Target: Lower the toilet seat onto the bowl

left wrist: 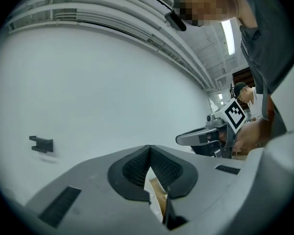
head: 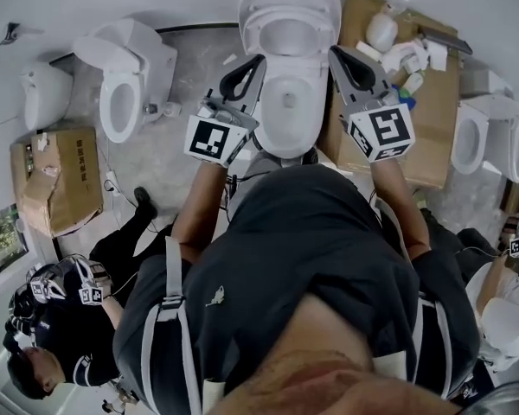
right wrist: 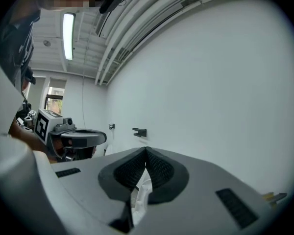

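Note:
A white toilet stands against the wall ahead of me; its bowl (head: 285, 115) is uncovered. The seat (head: 288, 11) stands raised at the back. My left gripper (head: 258, 60) hovers by the bowl's left rim, jaws shut with nothing between them. My right gripper (head: 336, 53) is level with it by the right rim, also shut and empty. Neither touches the seat. The left gripper view shows closed tips (left wrist: 149, 148) facing the blank wall, with the right gripper (left wrist: 206, 138) alongside. In the right gripper view the tips (right wrist: 146, 150) are closed too, and the left gripper (right wrist: 81, 138) is beside them.
More toilets stand to the left (head: 130, 85) and right (head: 480, 137). A cardboard sheet (head: 437, 124) with bottles lies right of the bowl, and a box (head: 60, 184) sits at left. One person (head: 52, 335) crouches lower left, another (head: 510, 275) at right. A small bracket (right wrist: 139, 132) is on the wall.

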`<move>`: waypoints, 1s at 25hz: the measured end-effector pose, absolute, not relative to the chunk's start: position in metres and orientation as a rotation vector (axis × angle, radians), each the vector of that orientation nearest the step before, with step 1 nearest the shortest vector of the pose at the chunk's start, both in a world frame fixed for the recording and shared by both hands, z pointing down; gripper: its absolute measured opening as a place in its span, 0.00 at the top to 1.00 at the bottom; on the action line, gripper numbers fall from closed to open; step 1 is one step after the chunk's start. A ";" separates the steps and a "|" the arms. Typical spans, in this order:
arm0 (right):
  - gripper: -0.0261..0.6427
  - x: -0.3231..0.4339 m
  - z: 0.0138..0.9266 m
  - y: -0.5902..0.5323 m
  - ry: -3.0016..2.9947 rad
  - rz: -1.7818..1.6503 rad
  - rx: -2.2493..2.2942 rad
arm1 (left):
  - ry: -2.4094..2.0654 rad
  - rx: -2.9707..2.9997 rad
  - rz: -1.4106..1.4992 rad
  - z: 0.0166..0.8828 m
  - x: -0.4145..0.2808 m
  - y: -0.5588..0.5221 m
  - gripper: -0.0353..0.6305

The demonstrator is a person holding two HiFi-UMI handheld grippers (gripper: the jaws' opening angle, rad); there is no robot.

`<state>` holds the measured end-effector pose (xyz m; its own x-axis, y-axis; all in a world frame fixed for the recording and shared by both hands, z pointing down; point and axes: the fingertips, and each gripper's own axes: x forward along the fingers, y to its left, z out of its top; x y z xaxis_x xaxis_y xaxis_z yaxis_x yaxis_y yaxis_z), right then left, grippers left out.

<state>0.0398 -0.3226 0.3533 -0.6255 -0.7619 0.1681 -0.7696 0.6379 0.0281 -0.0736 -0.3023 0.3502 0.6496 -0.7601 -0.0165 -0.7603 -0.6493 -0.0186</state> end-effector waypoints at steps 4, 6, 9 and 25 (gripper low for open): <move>0.95 0.030 0.372 -0.343 -2.648 0.091 1.263 | 1.283 -2.839 0.020 0.356 -0.086 -0.321 0.94; 0.95 0.023 0.385 -0.359 -2.614 0.086 1.250 | 1.275 -2.850 0.025 0.358 -0.094 -0.328 0.94; 0.95 0.010 0.408 -0.385 -2.573 0.079 1.198 | 1.273 -2.872 0.018 0.368 -0.107 -0.337 0.94; 0.80 -0.037 0.566 -0.511 -2.264 0.088 0.889 | 1.351 -2.953 -0.042 0.417 -0.165 -0.357 0.94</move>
